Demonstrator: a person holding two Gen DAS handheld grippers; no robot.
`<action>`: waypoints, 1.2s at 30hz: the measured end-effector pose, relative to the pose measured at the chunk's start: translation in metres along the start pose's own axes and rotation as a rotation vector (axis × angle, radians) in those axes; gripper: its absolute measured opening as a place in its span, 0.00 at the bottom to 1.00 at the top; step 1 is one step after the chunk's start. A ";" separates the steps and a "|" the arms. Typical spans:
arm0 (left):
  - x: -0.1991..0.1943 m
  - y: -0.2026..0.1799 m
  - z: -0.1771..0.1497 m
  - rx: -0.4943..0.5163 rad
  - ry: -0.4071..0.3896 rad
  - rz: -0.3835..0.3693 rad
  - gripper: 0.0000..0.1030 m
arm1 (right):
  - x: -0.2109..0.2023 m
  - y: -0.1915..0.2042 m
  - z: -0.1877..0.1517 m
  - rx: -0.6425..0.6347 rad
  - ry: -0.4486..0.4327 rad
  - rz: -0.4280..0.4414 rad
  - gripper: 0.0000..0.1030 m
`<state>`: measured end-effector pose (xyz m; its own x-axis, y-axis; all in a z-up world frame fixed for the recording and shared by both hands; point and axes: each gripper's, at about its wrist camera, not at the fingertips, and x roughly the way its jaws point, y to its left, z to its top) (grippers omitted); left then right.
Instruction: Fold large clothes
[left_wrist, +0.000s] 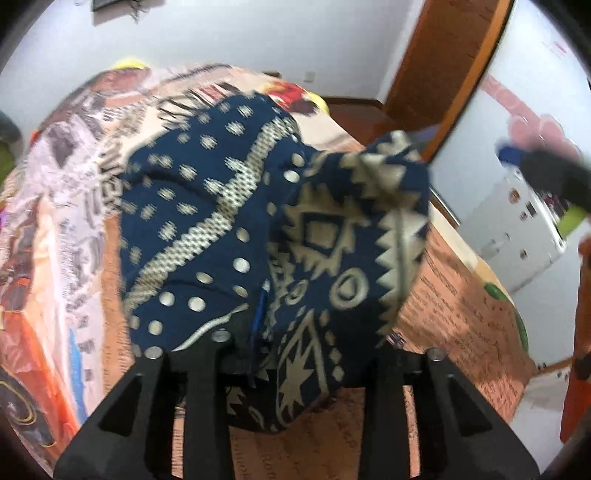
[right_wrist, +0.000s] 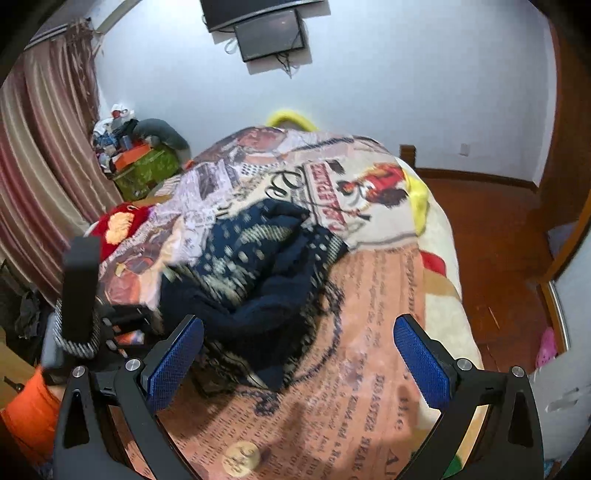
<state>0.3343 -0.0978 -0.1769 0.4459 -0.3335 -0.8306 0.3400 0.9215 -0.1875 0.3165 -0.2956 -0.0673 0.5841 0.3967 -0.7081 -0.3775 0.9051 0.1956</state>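
Observation:
A large navy garment with cream geometric patterns (left_wrist: 229, 206) lies bunched on the printed bedspread (left_wrist: 62, 206). My left gripper (left_wrist: 273, 354) is shut on a fold of this garment and lifts it off the bed; one blue pad (left_wrist: 260, 314) shows through the cloth. In the right wrist view the same garment (right_wrist: 258, 266) is a crumpled heap in mid-bed. My right gripper (right_wrist: 295, 365) is open and empty, hovering just before the heap's near edge, blue pads (right_wrist: 173, 363) wide apart. The left gripper body (right_wrist: 79, 291) shows at the left.
The bedspread (right_wrist: 369, 332) covers the whole bed, with a yellow blanket edge (right_wrist: 417, 203) at the far side. A red item (right_wrist: 122, 221) lies at the left. A curtain (right_wrist: 40, 166), cluttered boxes (right_wrist: 144, 166), wooden floor (right_wrist: 498, 240) and a door (left_wrist: 443, 66) surround the bed.

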 end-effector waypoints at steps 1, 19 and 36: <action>0.003 -0.003 -0.002 0.001 0.002 -0.017 0.43 | 0.003 0.002 0.003 -0.004 0.001 0.008 1.00; -0.074 0.032 -0.021 -0.115 -0.080 -0.117 0.58 | 0.113 -0.008 -0.012 0.066 0.267 0.107 1.00; -0.094 0.095 -0.011 -0.189 -0.170 0.102 0.58 | 0.094 0.006 -0.003 0.018 0.215 0.086 1.00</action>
<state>0.3160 0.0231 -0.1226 0.6080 -0.2506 -0.7533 0.1327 0.9676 -0.2147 0.3670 -0.2536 -0.1350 0.3833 0.4329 -0.8159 -0.4054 0.8726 0.2725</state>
